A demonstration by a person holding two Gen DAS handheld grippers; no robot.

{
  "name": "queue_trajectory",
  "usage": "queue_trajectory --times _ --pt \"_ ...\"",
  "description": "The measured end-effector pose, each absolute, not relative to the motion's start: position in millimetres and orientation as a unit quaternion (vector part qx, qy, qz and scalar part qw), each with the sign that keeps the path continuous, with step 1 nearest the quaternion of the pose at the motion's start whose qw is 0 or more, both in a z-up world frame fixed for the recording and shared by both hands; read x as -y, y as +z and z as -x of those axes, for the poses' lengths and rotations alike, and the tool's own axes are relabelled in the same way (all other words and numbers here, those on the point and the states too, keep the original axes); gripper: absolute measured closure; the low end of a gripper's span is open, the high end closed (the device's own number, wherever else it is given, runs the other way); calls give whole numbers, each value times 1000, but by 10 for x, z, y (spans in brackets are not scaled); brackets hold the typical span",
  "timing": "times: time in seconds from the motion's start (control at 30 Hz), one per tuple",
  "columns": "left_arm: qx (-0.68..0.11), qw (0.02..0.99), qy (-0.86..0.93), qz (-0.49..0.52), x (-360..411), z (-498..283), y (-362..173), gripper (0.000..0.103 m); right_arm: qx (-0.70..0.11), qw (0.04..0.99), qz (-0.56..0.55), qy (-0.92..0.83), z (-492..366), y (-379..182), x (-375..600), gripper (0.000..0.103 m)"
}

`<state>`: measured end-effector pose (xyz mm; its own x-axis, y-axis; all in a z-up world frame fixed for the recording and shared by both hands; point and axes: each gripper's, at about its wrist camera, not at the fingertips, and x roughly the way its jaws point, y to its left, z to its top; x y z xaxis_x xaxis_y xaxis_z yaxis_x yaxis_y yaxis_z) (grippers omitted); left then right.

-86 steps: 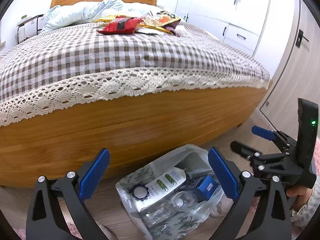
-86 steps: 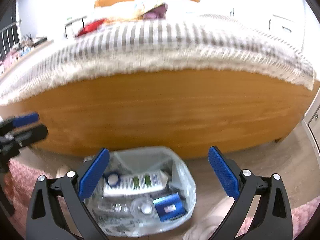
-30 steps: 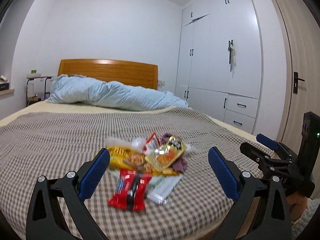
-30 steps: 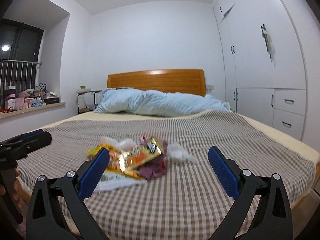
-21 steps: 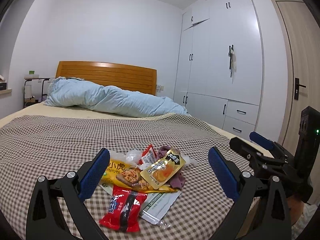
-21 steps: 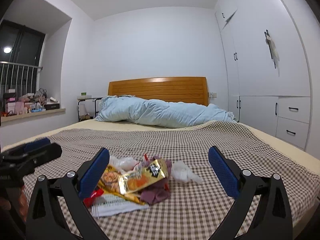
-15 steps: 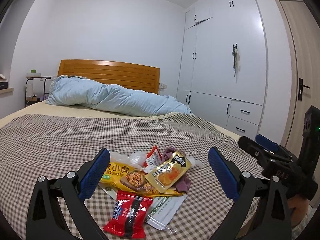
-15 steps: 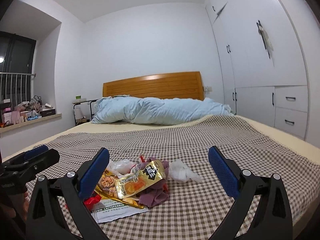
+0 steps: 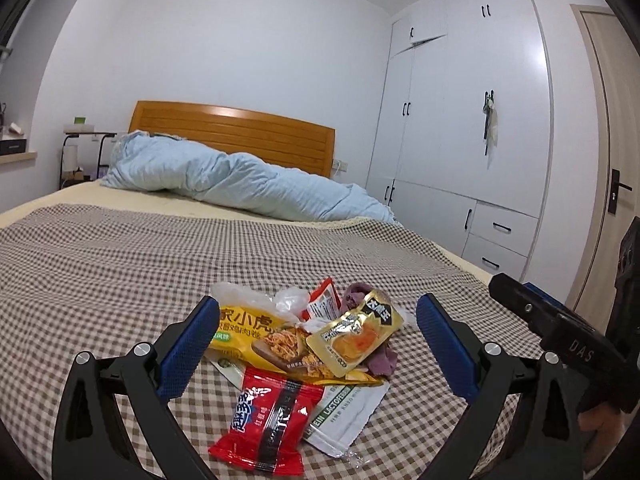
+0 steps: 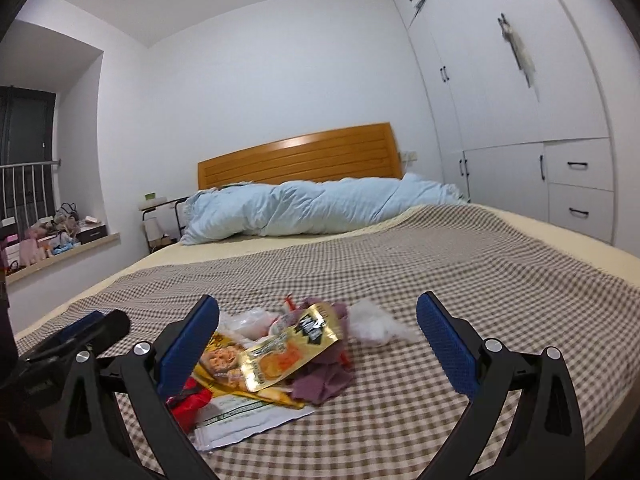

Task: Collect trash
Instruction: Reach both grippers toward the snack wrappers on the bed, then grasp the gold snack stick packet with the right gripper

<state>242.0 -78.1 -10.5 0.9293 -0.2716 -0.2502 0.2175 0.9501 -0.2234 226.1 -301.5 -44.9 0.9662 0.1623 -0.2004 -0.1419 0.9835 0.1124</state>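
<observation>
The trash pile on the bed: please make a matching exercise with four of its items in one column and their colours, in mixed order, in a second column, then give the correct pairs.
Items
1. noodle-picture packet
2. wrapper nearest the left gripper
3. crumpled cloth scrap
4. flat sachet with green lettering

Colours
A. purple
B. white
C. yellow
D. red

Pairs: 1-C, 2-D, 3-A, 4-B
</observation>
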Motion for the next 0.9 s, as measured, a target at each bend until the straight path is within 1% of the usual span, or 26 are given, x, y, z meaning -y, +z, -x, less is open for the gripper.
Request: queue_trajectory --times 0.1,0.23,0.37,0.53,0.67,0.83,0.9 --pt "-148 976 -127 93 792 -2432 -138 8 -107 992 -35 48 -2250 -479 2971 8" --pt "-147 977 -124 91 772 -2398 -148 8 -121 991 -60 14 -2264 -478 3093 8" --pt "-151 978 -117 84 749 -2400 -169 8 -119 990 -73 7 -2250 -466 3216 8" --pt "-160 977 -113 89 698 -2442 -190 8 -130 990 -58 -8 -2289 -515 3172 8" --pt "-167 975 -114 94 674 -2466 -201 8 -173 984 -36 26 -2427 -626 3030 8" --pt "-173 974 -118 93 619 -2525 -198 8 -175 984 -13 34 -2594 -668 2806 8" --pt "-177 973 -114 93 579 -2576 -200 8 -190 981 -4 37 -2709 -693 2722 8"
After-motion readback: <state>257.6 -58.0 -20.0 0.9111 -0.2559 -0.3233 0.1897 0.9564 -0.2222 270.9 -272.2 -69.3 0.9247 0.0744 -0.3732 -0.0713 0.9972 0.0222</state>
